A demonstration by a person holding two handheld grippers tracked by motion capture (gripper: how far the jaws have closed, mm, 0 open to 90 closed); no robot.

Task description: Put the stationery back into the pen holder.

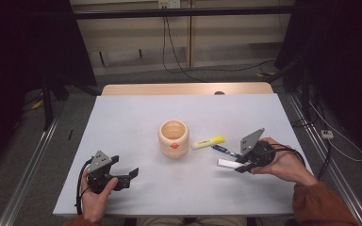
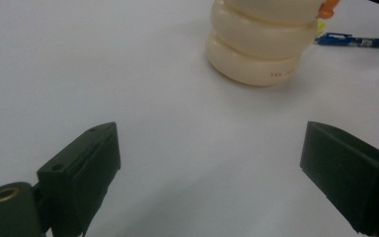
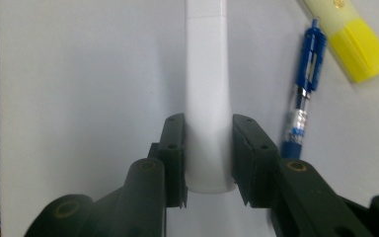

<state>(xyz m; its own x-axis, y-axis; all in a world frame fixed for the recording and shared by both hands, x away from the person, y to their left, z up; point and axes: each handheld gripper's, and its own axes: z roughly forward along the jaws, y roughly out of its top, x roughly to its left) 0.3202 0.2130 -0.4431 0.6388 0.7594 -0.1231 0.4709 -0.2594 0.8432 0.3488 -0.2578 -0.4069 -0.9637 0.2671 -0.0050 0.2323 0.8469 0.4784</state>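
A cream ribbed cup (image 1: 173, 137) with an orange spot stands in the middle of the white table (image 1: 122, 122). To its right lie a yellow highlighter (image 1: 209, 141) and a blue pen (image 1: 223, 149). My right gripper (image 1: 237, 165) is shut on a flat white stick-shaped object (image 1: 227, 164), whose free end points left toward the cup. In the right gripper view the white object (image 3: 206, 94) runs up between the jaws of the right gripper (image 3: 208, 143), with the pen (image 3: 303, 94) and highlighter (image 3: 350, 39) beside it. My left gripper (image 1: 131, 175) rests open at the front left, and in the left gripper view the left gripper (image 2: 209, 163) faces the cup (image 2: 261, 44).
A wooden strip (image 1: 184, 89) borders the table's far edge. Metal rails (image 1: 33, 165) run along both sides on the floor, and cables (image 1: 174, 52) trail behind the table. Bare table surface lies between the two grippers.
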